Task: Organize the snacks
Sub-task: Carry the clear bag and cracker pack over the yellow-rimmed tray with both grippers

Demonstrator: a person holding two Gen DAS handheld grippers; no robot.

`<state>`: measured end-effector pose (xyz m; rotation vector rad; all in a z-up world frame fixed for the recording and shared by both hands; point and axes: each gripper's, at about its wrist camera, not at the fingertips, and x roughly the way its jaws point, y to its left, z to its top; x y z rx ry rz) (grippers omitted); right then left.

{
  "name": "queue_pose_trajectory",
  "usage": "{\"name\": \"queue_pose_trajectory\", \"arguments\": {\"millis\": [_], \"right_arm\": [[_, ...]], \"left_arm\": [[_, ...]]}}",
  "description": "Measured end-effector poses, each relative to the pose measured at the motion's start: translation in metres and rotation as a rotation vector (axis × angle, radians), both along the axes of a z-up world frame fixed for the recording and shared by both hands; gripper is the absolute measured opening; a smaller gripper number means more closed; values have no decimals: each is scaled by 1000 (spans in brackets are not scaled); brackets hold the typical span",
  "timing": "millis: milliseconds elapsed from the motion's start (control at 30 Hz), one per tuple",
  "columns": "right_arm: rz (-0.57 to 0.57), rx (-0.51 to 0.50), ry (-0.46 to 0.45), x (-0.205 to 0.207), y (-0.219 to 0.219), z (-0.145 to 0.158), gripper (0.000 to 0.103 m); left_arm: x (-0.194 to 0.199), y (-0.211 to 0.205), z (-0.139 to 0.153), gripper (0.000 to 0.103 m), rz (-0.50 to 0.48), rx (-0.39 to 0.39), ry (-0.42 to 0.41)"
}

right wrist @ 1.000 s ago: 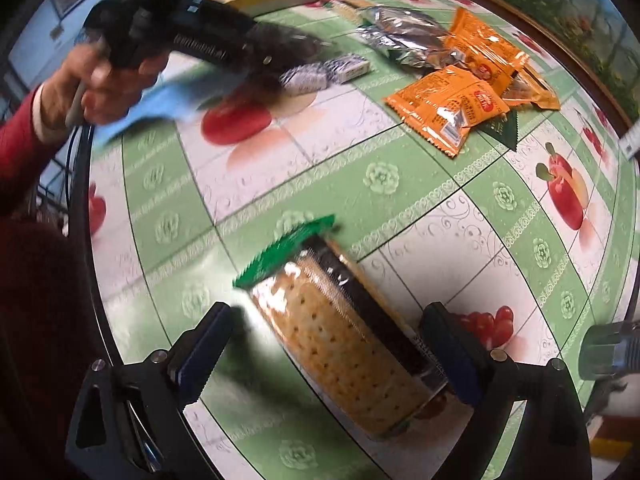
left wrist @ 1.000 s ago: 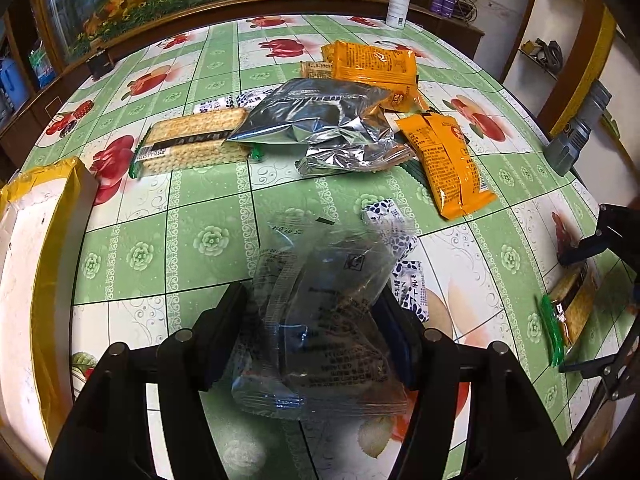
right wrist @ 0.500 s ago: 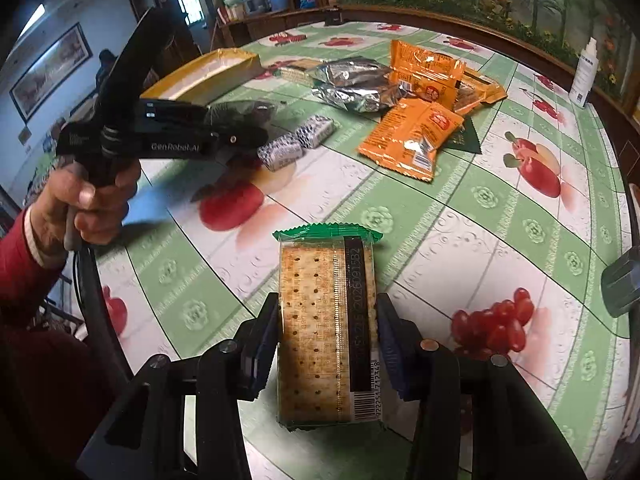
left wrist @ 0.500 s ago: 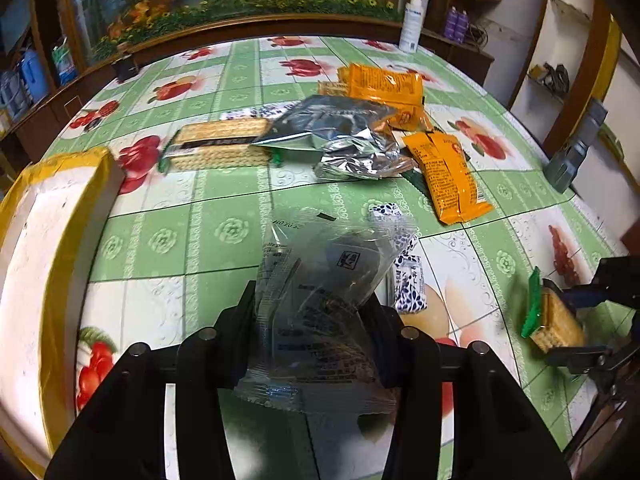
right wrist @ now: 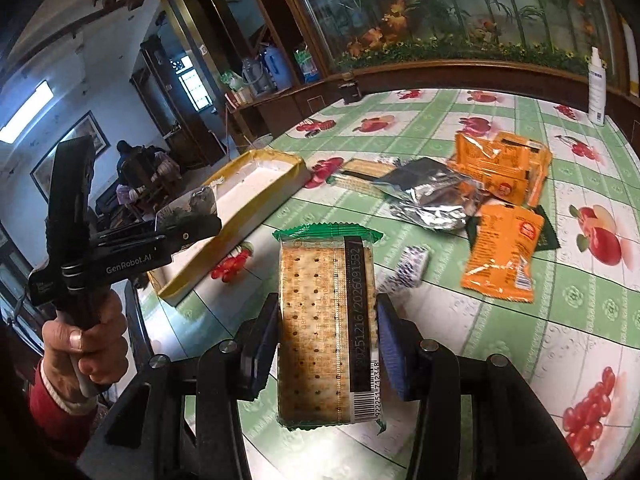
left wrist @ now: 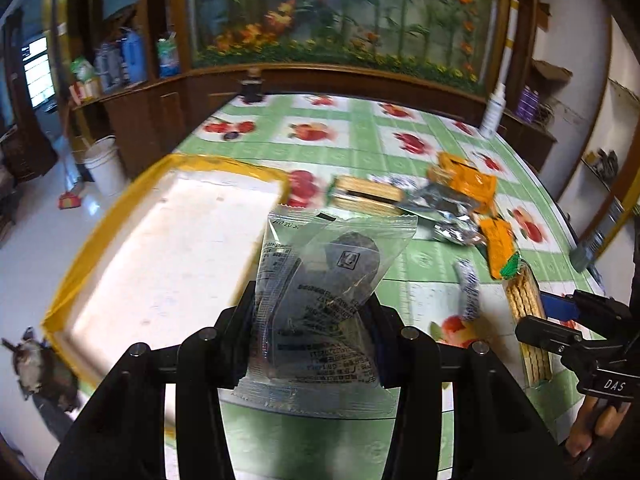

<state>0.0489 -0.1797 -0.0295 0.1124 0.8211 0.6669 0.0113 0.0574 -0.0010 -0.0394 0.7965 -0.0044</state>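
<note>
Since half a second ago you've swung your left gripper (left wrist: 310,320) toward the yellow-rimmed white tray (left wrist: 96,224), jaws clamped on the clear plastic snack packet (left wrist: 320,300), lifted off the table. Your right gripper (right wrist: 328,340) grips one green-ended cracker pack (right wrist: 326,324), also aloft. On the green fruit-print tablecloth (right wrist: 500,340) lie three orange packets (right wrist: 500,252), one more cracker pack (right wrist: 360,178) — silver foil bags (right wrist: 428,196) overlap, count unclear.

My left tongs (right wrist: 192,216) are matte black with silver screws and white "GenRobot.AI" lettering; my bare hand (right wrist: 86,340) shows below, red sleeve with pale cuff. My right tongs (right wrist: 328,344) carry blue pads (right wrist: 390,344).
</note>
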Motion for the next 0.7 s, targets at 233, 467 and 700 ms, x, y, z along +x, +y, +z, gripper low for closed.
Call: {"name": "queue_pose_trajectory", "arguments": {"millis": [233, 467, 700], "right_arm": [[55, 12, -38, 11, 50, 14, 47], [109, 17, -63, 19, 92, 28, 47], [148, 26, -65, 32, 122, 28, 47]], "left_arm": [[-7, 41, 4, 45, 117, 13, -8], [-9, 64, 0, 45, 181, 3, -3], [-6, 81, -4, 45, 216, -1, 11]]}}
